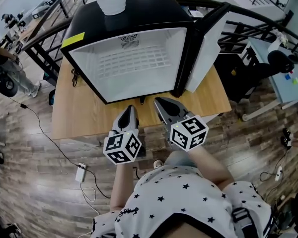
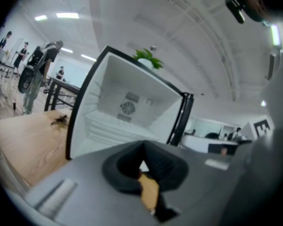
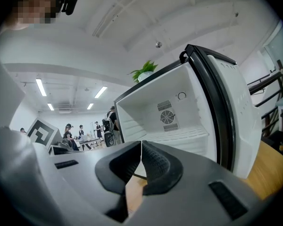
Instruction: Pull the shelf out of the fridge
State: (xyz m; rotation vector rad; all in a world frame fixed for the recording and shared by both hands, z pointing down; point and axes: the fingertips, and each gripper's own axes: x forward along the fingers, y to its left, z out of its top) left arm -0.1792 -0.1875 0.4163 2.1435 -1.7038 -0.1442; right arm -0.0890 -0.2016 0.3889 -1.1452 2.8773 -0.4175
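A black mini fridge (image 1: 129,19) stands on the wooden table (image 1: 87,115) with its door (image 1: 207,46) swung open to the right. Inside, a white wire shelf (image 1: 134,59) lies about halfway up the white cavity; it also shows as the shelf (image 2: 111,125) in the left gripper view and the shelf (image 3: 184,136) in the right gripper view. My left gripper (image 1: 131,108) and right gripper (image 1: 159,101) hover side by side over the table's near edge, just in front of the fridge opening. Both are shut and hold nothing. Neither touches the fridge.
A white pot with a green plant (image 1: 111,0) sits on top of the fridge. A small dark object (image 1: 75,76) lies on the table left of the fridge. Cables and a power brick (image 1: 80,172) lie on the wooden floor. Black railings and a desk (image 1: 283,78) stand to the right.
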